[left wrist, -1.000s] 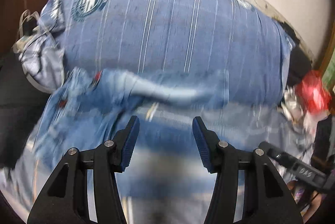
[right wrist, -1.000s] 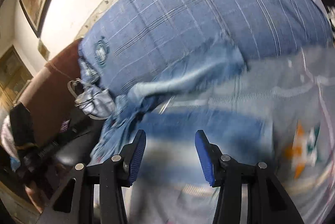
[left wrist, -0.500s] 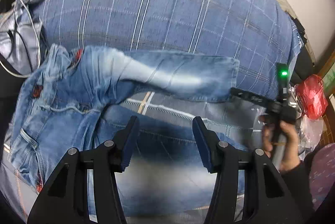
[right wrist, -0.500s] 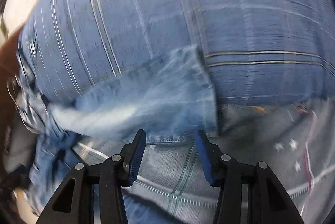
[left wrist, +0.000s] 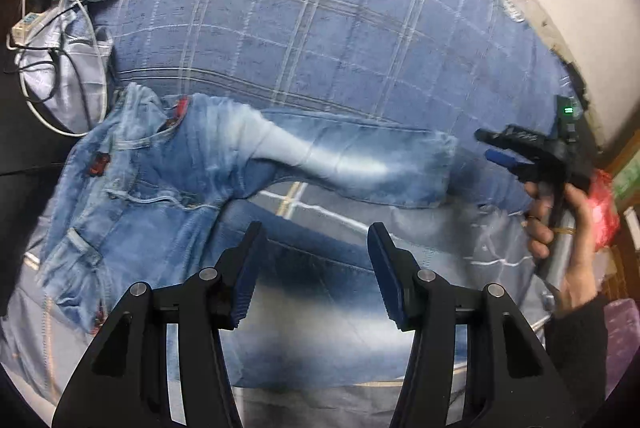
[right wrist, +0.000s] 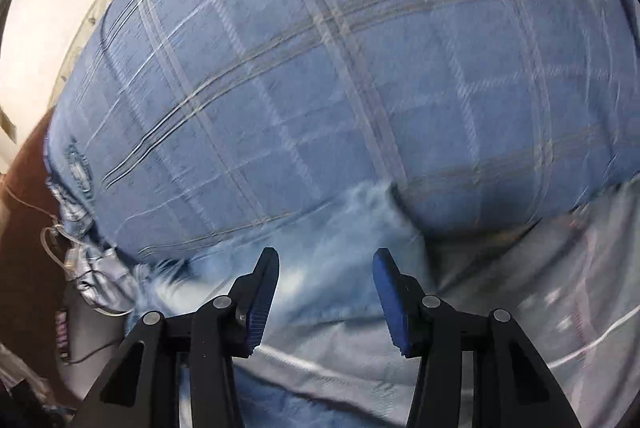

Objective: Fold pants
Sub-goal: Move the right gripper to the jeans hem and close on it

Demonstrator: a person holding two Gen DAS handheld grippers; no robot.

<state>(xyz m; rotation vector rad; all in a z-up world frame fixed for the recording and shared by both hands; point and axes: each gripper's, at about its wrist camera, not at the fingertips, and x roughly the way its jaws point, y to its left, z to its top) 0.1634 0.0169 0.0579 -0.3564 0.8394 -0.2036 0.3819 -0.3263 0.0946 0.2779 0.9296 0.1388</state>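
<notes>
- The jeans (left wrist: 192, 188) lie spread across the middle of the left wrist view on a bed, waist at left, legs splayed apart toward the right; no fold is made yet.
- The left gripper (left wrist: 316, 268) hovers over the near leg, jaws apart, empty.
- The right gripper (right wrist: 326, 288), jaws apart and empty, is above the far leg's hem (right wrist: 368, 200).
- Judged left: bringing the legs together, then folding lengthwise.

A: Left wrist view looks fairly sharp and evenly lit, with heavy fisheye bending and black corners.

B: Right wrist one's smeared with motion blur; only the tongs (right wrist: 325, 262) look crisp.
</notes>
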